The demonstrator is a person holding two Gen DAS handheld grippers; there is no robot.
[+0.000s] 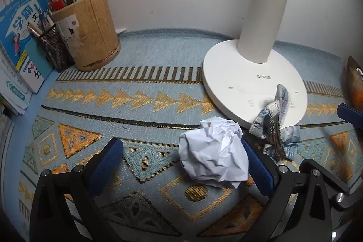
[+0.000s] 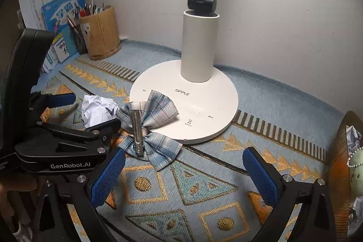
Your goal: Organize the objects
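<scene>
A patterned blue and gold mat point(image 1: 158, 56) covers the desk up to the white wall. On it, toward the back right, stands a white desk lamp point(image 2: 197, 47) whose round base point(image 2: 215, 106) is the largest thing on the mat.

In the back left corner sits a round wooden holder point(image 1: 90, 31) filled with pens and pencils, and touching its left side a smaller black mesh cup point(image 1: 55, 49) that also holds pens. Behind these, books and papers point(image 1: 20, 37) lean at the left edge.

At the right edge a brown woven basket point(image 2: 340, 165) shows only in part; inside it lie crumpled white paper and a pale green item with a string of beads.

A plaid bow hair clip point(image 2: 152, 126) lies metal clasp up, half on the front left rim of the lamp base and half on the mat. Just left of it rests a crumpled paper ball point(image 1: 213, 151).

The left gripper point(image 1: 181, 167) is spread wide around the paper ball; its right pad touches the ball, its left pad stands apart. The right gripper point(image 2: 183, 176) is also spread wide, empty, over bare mat just in front of the bow.
</scene>
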